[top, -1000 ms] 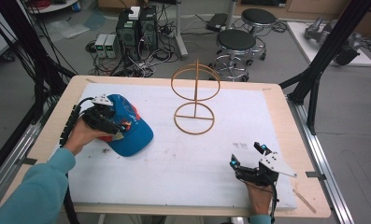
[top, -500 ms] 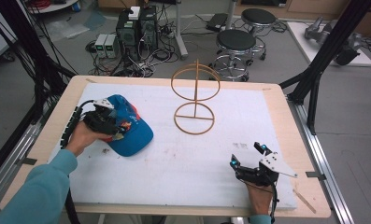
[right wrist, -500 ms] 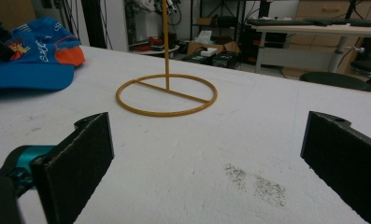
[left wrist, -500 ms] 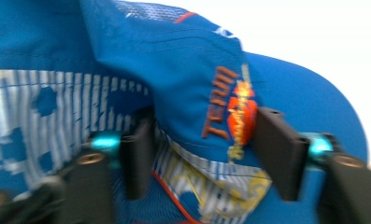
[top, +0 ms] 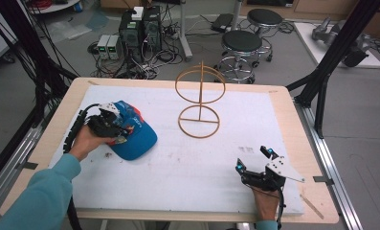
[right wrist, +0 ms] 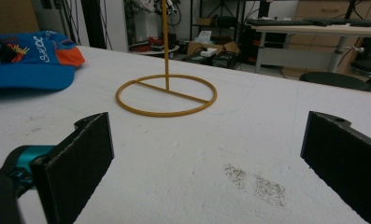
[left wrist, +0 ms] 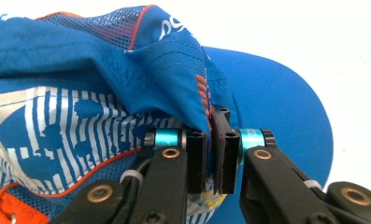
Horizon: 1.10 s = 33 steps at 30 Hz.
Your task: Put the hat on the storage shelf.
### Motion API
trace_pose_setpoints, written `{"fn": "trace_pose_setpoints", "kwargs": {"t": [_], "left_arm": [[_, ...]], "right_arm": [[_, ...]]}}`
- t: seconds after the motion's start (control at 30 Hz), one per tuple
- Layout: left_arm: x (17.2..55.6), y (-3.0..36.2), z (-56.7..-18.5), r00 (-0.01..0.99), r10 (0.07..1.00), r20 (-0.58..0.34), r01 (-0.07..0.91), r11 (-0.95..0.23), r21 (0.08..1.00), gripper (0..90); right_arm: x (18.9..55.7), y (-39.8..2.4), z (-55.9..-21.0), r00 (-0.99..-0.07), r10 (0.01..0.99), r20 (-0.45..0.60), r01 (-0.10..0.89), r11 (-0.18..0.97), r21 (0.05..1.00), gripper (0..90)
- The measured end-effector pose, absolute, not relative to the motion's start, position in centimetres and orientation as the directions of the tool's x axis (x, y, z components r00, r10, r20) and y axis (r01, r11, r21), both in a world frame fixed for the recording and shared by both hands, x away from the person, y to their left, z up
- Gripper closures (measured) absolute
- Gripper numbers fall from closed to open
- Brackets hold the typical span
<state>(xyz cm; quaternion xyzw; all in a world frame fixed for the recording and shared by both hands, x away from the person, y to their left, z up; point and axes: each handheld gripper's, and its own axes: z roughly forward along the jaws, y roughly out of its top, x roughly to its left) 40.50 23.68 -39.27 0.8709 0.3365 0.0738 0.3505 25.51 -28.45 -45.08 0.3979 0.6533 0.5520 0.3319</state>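
I am pinching the blue cap [top: 132, 134] with my left gripper [left wrist: 210, 156], its jaws clenched on a fold of the crown fabric just above the brim. In the left gripper view the two black pads [left wrist: 196, 161] are sitting almost together with only the cloth between them. I am gripping there, I judge, because the soft crown gives a fold thin enough to hold, while the stiff brim would slip or twist. The cap is lying at the left middle of the high view on the white mat [top: 187, 172], well apart from the wire stand [top: 200, 103], which is standing upright at the upper centre.

My right gripper [top: 257, 165] is waiting at the lower right of the high view, jaws spread wide and holding nothing. In the right gripper view the pads [right wrist: 87, 154] are framing bare mat, with the stand's base ring ahead. I am keeping it parked and ready, probably to help with the cap or steady the stand.

Counting: one cap, one stand with two rings on a single post, two grippers, and two stools [top: 242, 43] on the floor beyond the table [top: 293, 124].
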Motion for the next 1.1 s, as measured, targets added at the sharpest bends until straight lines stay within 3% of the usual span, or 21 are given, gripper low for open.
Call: {"fn": "trace_pose_setpoints", "kwargs": {"t": [0.33, 1.1], "left_arm": [[40.1, 24.2, -37.5, 0.75, 0.644, -0.152, 0.525, -0.44, 0.729, 86.9], [41.6, 20.8, -28.2, 0.769, 0.638, -0.036, 0.425, -0.469, 0.774, 87.1]], "right_arm": [[25.5, -28.4, -45.1, -0.463, 0.886, 0.006, 0.154, 0.074, 0.985, 1.4], [25.6, -28.5, -45.1, -0.463, 0.887, 0.008, 0.156, 0.073, 0.985, 1.4]]}}
